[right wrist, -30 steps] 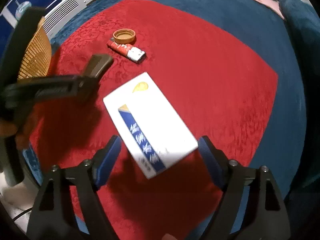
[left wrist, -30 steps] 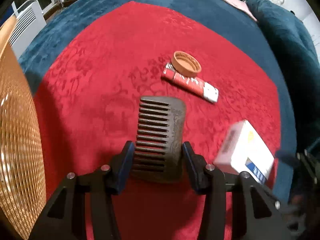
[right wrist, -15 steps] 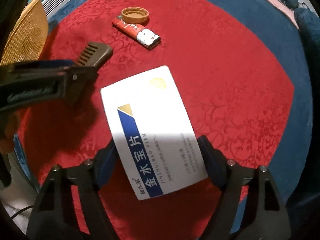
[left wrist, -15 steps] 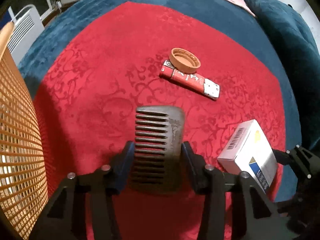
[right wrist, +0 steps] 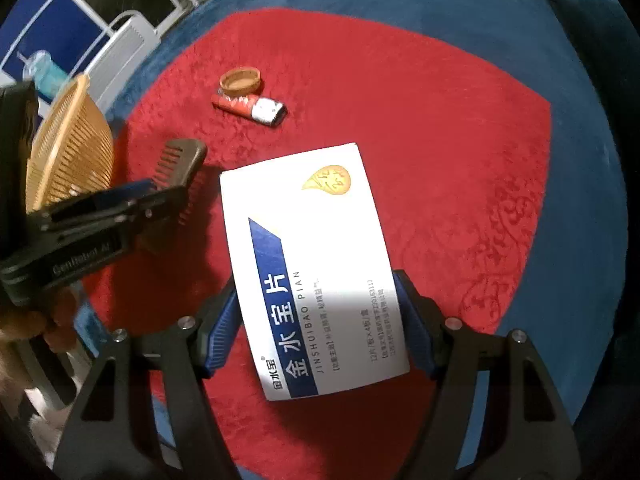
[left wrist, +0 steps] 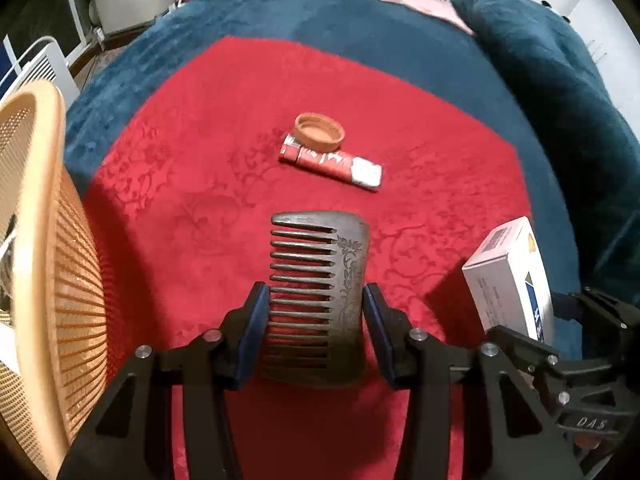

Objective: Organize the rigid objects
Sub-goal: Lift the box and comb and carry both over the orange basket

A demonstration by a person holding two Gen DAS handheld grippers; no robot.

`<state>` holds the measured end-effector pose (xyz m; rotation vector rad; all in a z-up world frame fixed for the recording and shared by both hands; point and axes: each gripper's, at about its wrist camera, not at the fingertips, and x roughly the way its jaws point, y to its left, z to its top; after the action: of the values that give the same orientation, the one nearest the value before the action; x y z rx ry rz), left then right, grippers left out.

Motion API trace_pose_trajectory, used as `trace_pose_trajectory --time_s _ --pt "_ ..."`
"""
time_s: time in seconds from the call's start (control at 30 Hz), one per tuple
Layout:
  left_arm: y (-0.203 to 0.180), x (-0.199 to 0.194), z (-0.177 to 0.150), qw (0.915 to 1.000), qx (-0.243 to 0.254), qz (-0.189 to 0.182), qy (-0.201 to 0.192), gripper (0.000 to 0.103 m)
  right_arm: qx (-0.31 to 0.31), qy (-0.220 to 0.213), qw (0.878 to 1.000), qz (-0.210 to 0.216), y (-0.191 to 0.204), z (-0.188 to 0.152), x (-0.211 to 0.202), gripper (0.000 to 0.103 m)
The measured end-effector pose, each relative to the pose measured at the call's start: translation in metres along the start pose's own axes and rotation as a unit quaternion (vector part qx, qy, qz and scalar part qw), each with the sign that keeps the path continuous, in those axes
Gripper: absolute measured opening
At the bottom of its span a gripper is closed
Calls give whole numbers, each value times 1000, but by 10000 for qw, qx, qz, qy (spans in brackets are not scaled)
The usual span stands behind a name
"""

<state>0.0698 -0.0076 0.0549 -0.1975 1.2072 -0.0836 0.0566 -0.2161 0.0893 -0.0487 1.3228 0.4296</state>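
Red damask cloth [left wrist: 224,184] fills the middle of both views, laid over a dark teal blanket [left wrist: 360,40] that rings it on the top and right sides. From the left wrist camera I see my left gripper [left wrist: 314,320] at the bottom centre, its blue-padded jaws clamped on a dark wooden comb [left wrist: 344,272]; the comb's carved spine runs along the right pad and its teeth point toward the left of the frame. It looks lifted off the cloth, though I cannot judge how far.

At the left edge of that view stands an orange mesh basket [left wrist: 52,240], its rim curving from the upper left down to the lower left corner. Something pale lies inside it, too hidden for me to tell what. Above centre, a brown round lid [left wrist: 319,133] sits open side up, touching a red and white lighter [left wrist: 332,162] that lies just below it on the cloth.

Through the right wrist camera, my right gripper [right wrist: 316,320] occupies the lower centre, jaws pressed against the two long edges of a white medicine box [right wrist: 308,256] with a blue diagonal band and a gold drop mark. The box tilts slightly, its top end leaning left. In the left view the same box shows at the right edge.

A white radiator [right wrist: 120,52] stands in the upper left of the right view, beyond the blanket.
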Motion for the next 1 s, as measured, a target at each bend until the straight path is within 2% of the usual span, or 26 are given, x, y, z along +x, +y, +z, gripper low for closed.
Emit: trace_pose_trajectory --time_s 0.17,0.4,0.63,1.0 --pt "6 -27 0 9997 16 -101 -219 49 194 -175 9996 86 -2 -3 -20 71" --pt "18 -69 4 9982 -6 -129 -582 49 463 -359 9974 431 29 0 -21 72" --pt "40 -103 -1 9953 -120 -3 -965 49 206 -455 9978 436 73 15 -19 72" --pt "96 -134 -12 9906 -554 244 -1226 49 -179 -548 9973 451 122 38 -16 72"
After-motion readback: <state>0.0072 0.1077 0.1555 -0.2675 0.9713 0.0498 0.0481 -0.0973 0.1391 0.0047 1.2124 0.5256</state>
